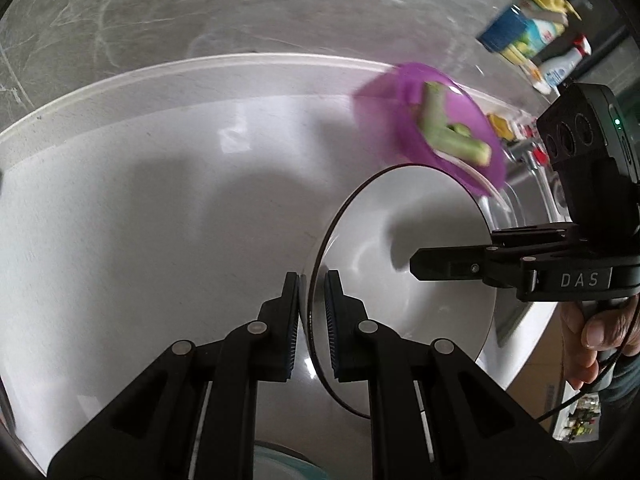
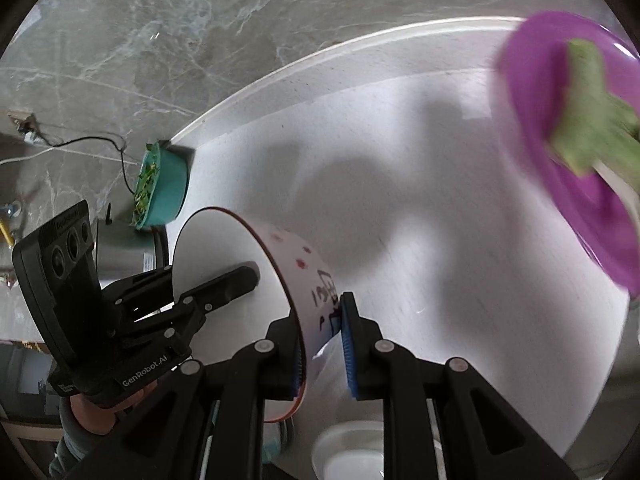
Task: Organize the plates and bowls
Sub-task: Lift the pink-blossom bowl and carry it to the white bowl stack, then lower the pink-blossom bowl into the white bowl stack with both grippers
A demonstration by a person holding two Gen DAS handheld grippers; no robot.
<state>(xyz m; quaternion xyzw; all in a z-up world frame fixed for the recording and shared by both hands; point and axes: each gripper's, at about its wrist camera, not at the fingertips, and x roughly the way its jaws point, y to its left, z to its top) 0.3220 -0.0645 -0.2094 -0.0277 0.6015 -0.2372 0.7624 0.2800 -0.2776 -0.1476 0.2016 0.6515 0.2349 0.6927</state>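
A white bowl with a dark rim is held tilted on its side above the white counter. My left gripper is shut on one side of its rim. My right gripper is shut on the opposite wall of the same bowl, which has red and black markings outside. The right gripper shows in the left wrist view with a finger inside the bowl. A purple plate with green vegetable pieces lies on the counter beyond; it also shows in the right wrist view.
A teal bowl with green scraps sits at the counter's corner by a steel pot. A white dish lies below my right gripper. Bottles stand at the far right. The marble wall backs the counter.
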